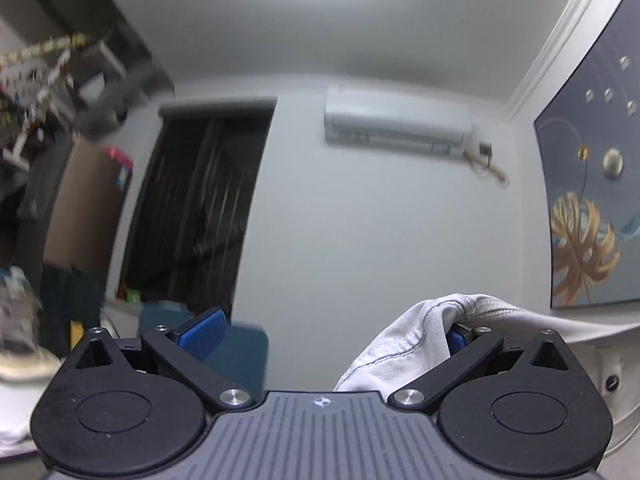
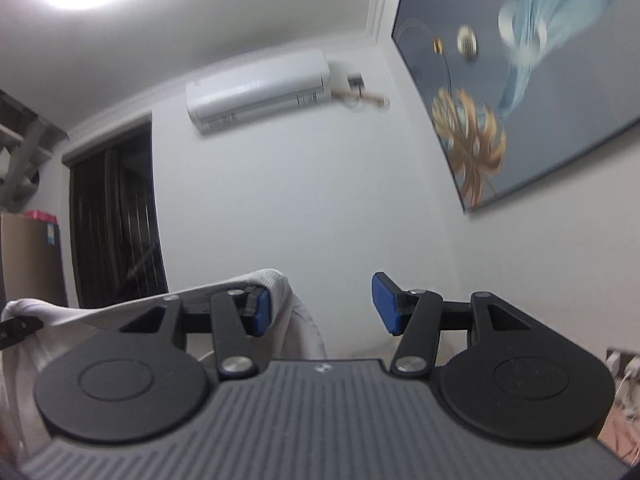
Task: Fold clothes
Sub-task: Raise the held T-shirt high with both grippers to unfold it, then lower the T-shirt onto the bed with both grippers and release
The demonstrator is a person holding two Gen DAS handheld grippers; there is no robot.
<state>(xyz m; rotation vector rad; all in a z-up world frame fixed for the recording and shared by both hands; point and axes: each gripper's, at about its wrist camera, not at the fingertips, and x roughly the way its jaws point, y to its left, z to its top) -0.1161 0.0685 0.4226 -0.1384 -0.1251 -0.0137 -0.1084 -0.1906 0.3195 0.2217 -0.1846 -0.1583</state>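
Left wrist view: the left gripper [image 1: 332, 330], black-armed with blue ribbed pads, points up toward a pale wall bearing a white wall-mounted air conditioner [image 1: 396, 126]; its jaws stand wide apart, and a white cotton garment with stitched seams [image 1: 404, 344] is draped over the right-hand finger only, not pinched between the two pads. In the right wrist view the right gripper [image 2: 324, 306] likewise stands parted, with the same white cloth [image 2: 280, 292] hooked over its left-hand finger and sagging between the two tools. A framed blue painting with a gold leaf [image 2: 520, 80] hangs on the side wall, and a dark doorway [image 1: 196, 208] lies to the left. The garment is thus held aloft and stretched between the grippers, resting on single fingers, with no folding surface in view. Judged risks: since neither tool clamps the fabric, any tilt, jerk or drawing-together of the hands could let the cloth slide off a finger and drop in a heap; uneven height between the two tools could pull one hooked edge free; blur in both views suggests motion, which raises that likelihood. How much of the folding is done cannot be told from these views.
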